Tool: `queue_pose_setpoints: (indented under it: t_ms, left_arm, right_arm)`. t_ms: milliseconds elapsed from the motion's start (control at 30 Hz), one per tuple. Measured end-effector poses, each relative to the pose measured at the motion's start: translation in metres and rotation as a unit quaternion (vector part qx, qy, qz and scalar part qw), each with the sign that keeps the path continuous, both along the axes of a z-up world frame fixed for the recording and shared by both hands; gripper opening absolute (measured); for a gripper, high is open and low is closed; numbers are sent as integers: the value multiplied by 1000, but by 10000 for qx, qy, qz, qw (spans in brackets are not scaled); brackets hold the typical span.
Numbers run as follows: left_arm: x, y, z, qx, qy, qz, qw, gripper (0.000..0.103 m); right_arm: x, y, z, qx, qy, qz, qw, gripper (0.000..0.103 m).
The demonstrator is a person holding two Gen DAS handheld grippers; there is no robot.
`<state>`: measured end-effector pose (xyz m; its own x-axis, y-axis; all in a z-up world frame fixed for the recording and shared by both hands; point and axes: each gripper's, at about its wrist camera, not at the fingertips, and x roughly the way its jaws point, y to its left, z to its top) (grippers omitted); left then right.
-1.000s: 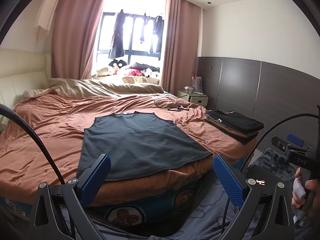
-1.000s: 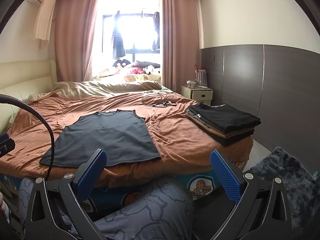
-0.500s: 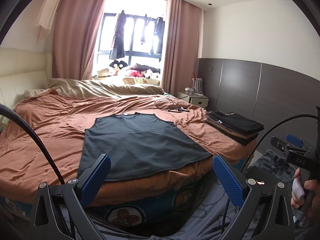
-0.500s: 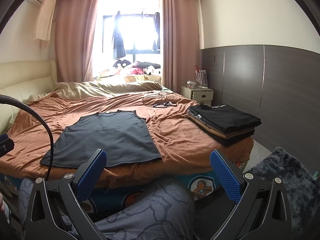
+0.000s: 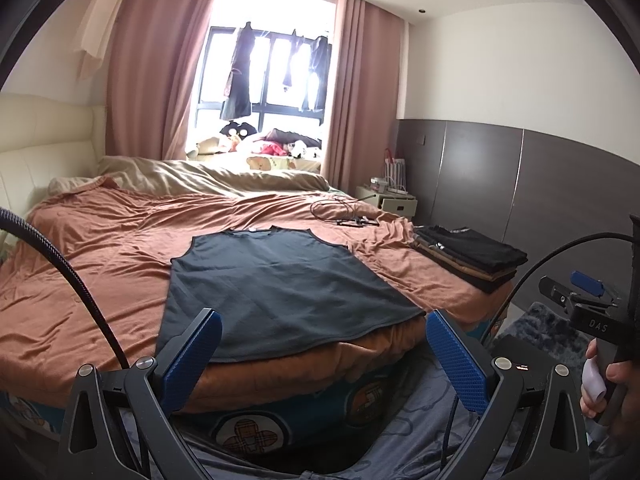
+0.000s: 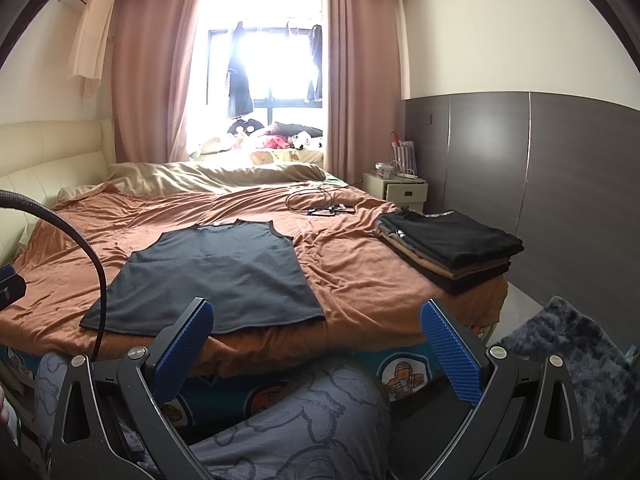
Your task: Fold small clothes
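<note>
Left gripper (image 5: 320, 354): fingers spread wide, holding nothing, short of the bed edge. Right gripper (image 6: 316, 344): likewise wide apart, empty, above a patterned-trousered knee (image 6: 304, 412). Dark sleeveless top (image 5: 276, 288): lay flat, unfolded, on the rust-brown bedspread (image 5: 100, 264), hem nearest the grippers. Stack of folded clothes (image 6: 450, 250): at the bed's right corner, well apart from the top.

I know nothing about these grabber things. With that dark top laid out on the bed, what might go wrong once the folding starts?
The tank top lies with its hem at the bed's near edge, so a careless pull might drag it off. The wrinkled orange sheet could get pinched along with the fabric. Both the left gripper and right gripper are open and off the bed, so nothing is held yet.
</note>
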<state>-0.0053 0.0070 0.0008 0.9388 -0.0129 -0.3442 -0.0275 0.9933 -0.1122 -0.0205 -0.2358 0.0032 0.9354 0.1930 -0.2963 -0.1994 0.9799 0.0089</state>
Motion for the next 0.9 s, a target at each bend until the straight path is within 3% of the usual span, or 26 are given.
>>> queue_pose_setpoints:
  t_ms: [400,900]
  left_arm:
    - [0,1,1,41,-1,-12,10000,103]
    - [40,34,-24,-17,460,346,9983,103]
  right_arm:
    - [5,-1,0,30,57,-21,10000,103]
    - [65,4,-12,177,299,-49,9994,103]
